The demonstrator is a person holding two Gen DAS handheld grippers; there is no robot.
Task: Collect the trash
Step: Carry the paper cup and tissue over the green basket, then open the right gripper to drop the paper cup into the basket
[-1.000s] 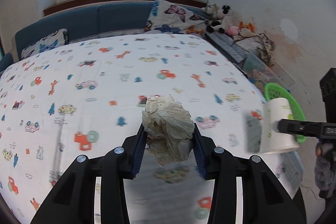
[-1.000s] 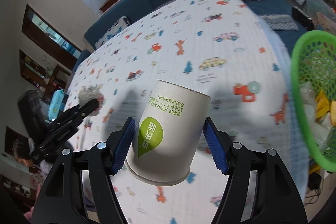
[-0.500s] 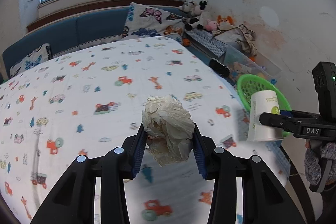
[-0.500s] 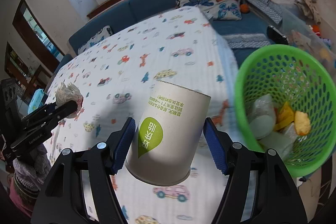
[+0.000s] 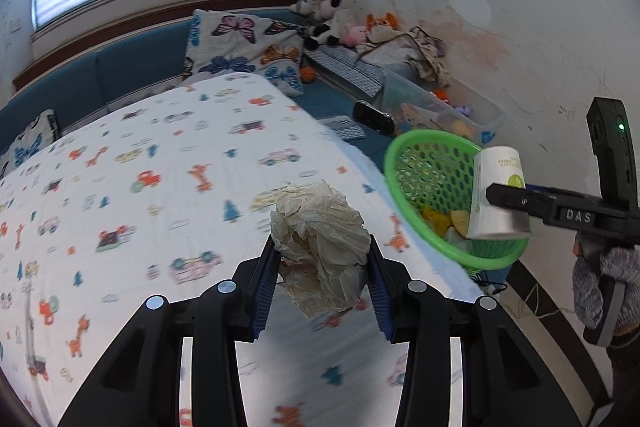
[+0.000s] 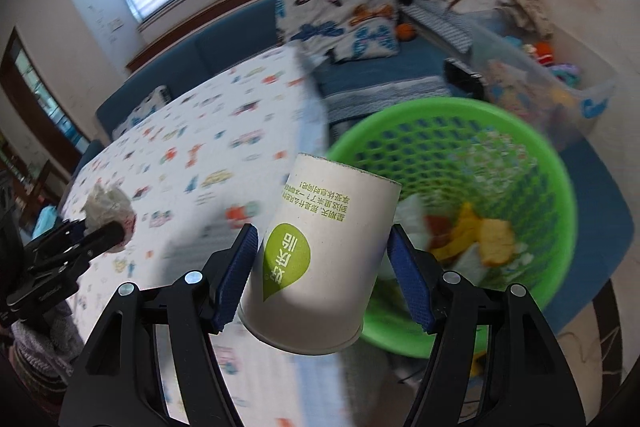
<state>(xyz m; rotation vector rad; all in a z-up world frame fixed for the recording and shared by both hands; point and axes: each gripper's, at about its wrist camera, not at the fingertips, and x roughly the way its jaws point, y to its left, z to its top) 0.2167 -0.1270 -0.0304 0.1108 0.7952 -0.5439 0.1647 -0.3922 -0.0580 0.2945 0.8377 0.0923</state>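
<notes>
The left gripper [image 5: 322,277] is gripping a crumpled paper wad [image 5: 320,251] between its blue pads [image 5: 264,291], the jaws closed in just to the wad's width. In the left wrist view the wad is sitting at the centre, hanging over the patterned sheet [image 5: 140,187] that is covering the bed.

The right gripper [image 6: 322,275] is holding a white paper cup [image 6: 320,259] upside down, its base pointing away and its open mouth toward the camera. The jaws are standing about cup-wide; the left pad [image 6: 236,275] is lying against the cup wall, while a thin gap seems to be showing at the right pad [image 6: 408,279]. The cup is carrying a green leaf logo and green print.

In the right wrist view a green mesh basket [image 6: 556,163] is filling the 2 to 4 o'clock area, just beyond the cup and partly behind it, beside the sheet's edge. Yellow, white and red scraps [image 6: 480,235] are lying inside. In the left wrist view the basket [image 5: 404,147] is showing at 3 o'clock, with the cup [image 5: 496,199] hanging over its far rim in the right gripper [image 5: 496,197].

At 9 o'clock in the right wrist view, the left gripper [image 6: 108,229] is appearing with the wad [image 6: 106,207] over the sheet [image 6: 200,147].

A butterfly pillow [image 5: 240,43] is lying at 12 o'clock, stuffed toys [image 5: 332,19] at 1 o'clock.
</notes>
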